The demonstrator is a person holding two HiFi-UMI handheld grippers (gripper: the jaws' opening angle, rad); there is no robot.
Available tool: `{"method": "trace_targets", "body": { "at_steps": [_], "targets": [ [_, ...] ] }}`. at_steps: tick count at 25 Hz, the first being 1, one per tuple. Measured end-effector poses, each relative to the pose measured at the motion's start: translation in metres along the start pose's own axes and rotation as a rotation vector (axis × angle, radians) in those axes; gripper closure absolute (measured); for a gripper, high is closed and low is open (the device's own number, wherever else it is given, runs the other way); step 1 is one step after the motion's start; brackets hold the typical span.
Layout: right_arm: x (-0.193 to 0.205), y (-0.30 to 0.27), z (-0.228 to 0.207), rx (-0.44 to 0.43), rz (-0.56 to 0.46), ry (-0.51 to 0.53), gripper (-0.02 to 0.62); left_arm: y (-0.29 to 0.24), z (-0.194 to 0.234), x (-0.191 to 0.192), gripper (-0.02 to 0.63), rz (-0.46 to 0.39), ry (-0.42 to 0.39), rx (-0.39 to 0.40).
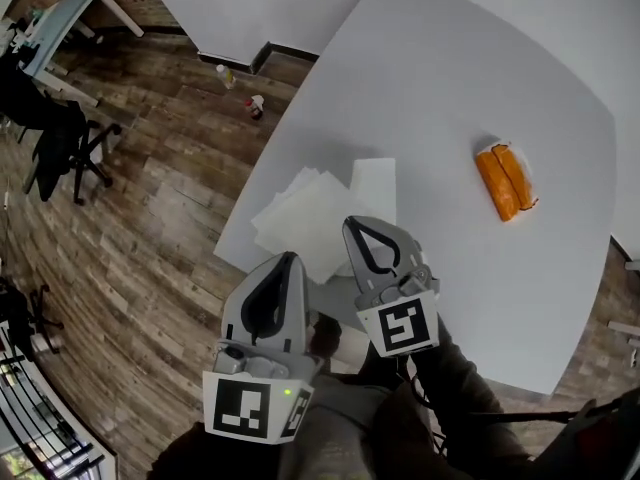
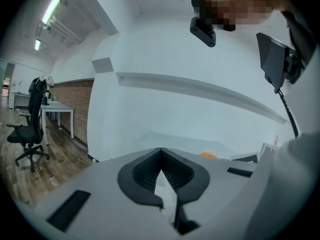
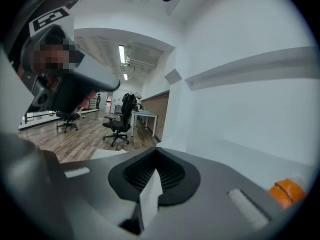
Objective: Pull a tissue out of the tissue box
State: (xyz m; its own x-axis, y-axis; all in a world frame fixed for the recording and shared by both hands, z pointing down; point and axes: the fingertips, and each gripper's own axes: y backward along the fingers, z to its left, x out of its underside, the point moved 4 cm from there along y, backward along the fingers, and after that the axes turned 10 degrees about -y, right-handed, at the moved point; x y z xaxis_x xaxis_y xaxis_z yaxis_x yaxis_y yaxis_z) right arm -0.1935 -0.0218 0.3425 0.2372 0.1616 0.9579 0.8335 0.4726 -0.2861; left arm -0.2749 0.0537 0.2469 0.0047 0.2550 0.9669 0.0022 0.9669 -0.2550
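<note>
The tissue box (image 1: 507, 181), an orange soft pack, lies toward the right edge of the white worktop (image 1: 450, 78), well apart from both tools; any print on it is too small to read. Loose white tissues (image 1: 312, 220) are heaped at the worktop's left edge, just ahead of the jaws. The left hand-held gripper (image 1: 290, 259) is closed, tips meeting, and so is the right hand-held gripper (image 1: 352, 224), which hangs over the heap's near side. Their cubes carry black-and-white square markers, no words.

On the table (image 1: 450, 88), tissues (image 1: 305, 223) at the near left edge, pack (image 1: 506, 181) well apart to the right. Just before the tissues, left gripper (image 1: 291, 258) beside right gripper (image 1: 351, 225). On the floor (image 1: 170, 238) leftward, bottle (image 1: 256, 106), then chair (image 1: 70, 148).
</note>
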Motion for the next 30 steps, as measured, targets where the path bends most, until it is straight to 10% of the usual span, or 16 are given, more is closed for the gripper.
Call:
{"method": "trace_targets", "body": {
  "at_steps": [15, 24, 30],
  "targets": [
    [0.034, 0.008, 0.065, -0.131, 0.054, -0.141, 0.477, 0.044, 0.009, 0.013, 0.606, -0.039, -0.007, 0.019],
    [-0.036, 0.178, 0.044, -0.049, -0.194, -0.472, 0.482, 0.082, -0.093, -0.002, 0.606, -0.145, -0.082, 0.093],
    [-0.072, 0.311, 0.032, 0.058, -0.327, -0.414, 0.503, 0.113, -0.192, -0.025, 0.606, -0.212, -0.106, 0.153]
  ]
}}
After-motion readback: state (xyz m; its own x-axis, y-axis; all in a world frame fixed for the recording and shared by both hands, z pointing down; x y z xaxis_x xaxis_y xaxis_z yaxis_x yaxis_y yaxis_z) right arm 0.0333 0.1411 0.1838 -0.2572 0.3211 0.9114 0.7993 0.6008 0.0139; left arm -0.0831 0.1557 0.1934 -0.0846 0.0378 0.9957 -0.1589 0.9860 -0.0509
